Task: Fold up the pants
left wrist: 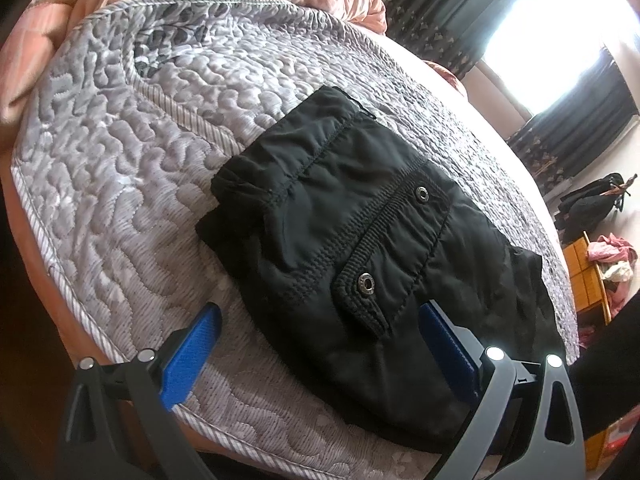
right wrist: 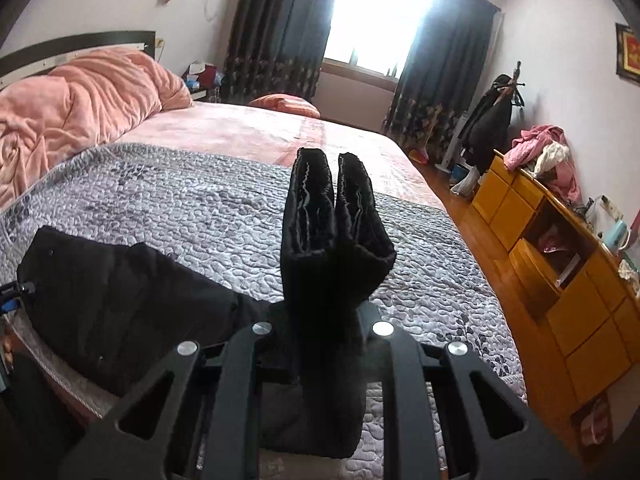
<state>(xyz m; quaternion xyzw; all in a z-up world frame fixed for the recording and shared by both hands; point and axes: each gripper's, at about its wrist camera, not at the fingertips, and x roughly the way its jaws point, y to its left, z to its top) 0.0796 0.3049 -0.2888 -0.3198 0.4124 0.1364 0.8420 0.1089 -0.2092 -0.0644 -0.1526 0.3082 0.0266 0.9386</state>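
The black pants (left wrist: 360, 240) lie on the grey quilted bedspread (left wrist: 120, 160), waist end with snap buttons facing me in the left wrist view. My left gripper (left wrist: 320, 344) is open, its blue fingers (left wrist: 192, 356) spread either side of the waist end, just above the fabric. My right gripper (right wrist: 320, 320) is shut on the pant legs (right wrist: 332, 240) and holds them lifted upright, the two leg ends pointing up. The rest of the pants (right wrist: 120, 300) lies flat to its left. The right fingertips are hidden by the cloth.
A pink blanket (right wrist: 72, 104) is heaped at the head of the bed. The bed's near edge (left wrist: 80, 312) runs just below my left gripper. A yellow wooden dresser (right wrist: 560, 260) with clothes on top stands to the right, across a strip of wood floor.
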